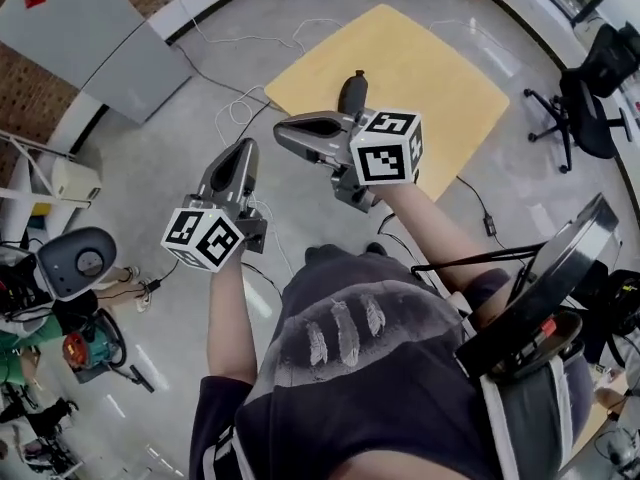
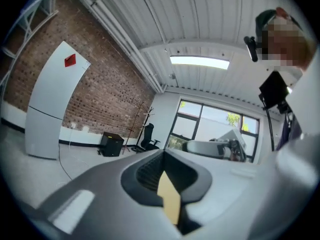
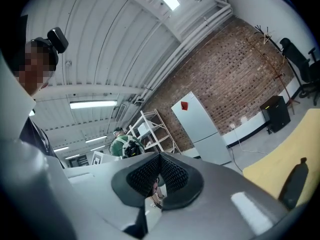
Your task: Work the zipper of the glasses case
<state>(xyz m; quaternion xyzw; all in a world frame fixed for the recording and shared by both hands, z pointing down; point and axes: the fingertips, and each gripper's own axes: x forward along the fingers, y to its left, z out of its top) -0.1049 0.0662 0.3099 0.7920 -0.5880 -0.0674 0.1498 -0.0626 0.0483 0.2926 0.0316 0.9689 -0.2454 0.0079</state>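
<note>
Both grippers are held up level in front of the person's chest, well short of any work.

Left gripper [image 1: 244, 148]: jaws pressed together with nothing between the pads. Its own view looks across the room at windows, not at the table.

Right gripper [image 1: 284, 128]: jaws also closed flat and empty. It is held a little ahead of the left one, its tip pointing across the person's front.

Judgement: this is a carrying pose, with the tools shut because nothing has been reached yet.

Beyond them is a pale yellow table [image 1: 430, 63] standing on the grey floor. At its near edge stands a dark, slim, rounded object [image 1: 352, 92]. It is probably the glasses case, but no zipper can be made out at this range. It is untouched and well apart from both grippers; the right gripper view shows it off to the side, not ahead of the jaws.

Task not begun. Both jaws must open, one to steady the case, one to take the zipper pull.

Further off are an office chair [image 1: 590, 108] and a white cabinet [image 1: 90, 28] against the brick wall.
</note>
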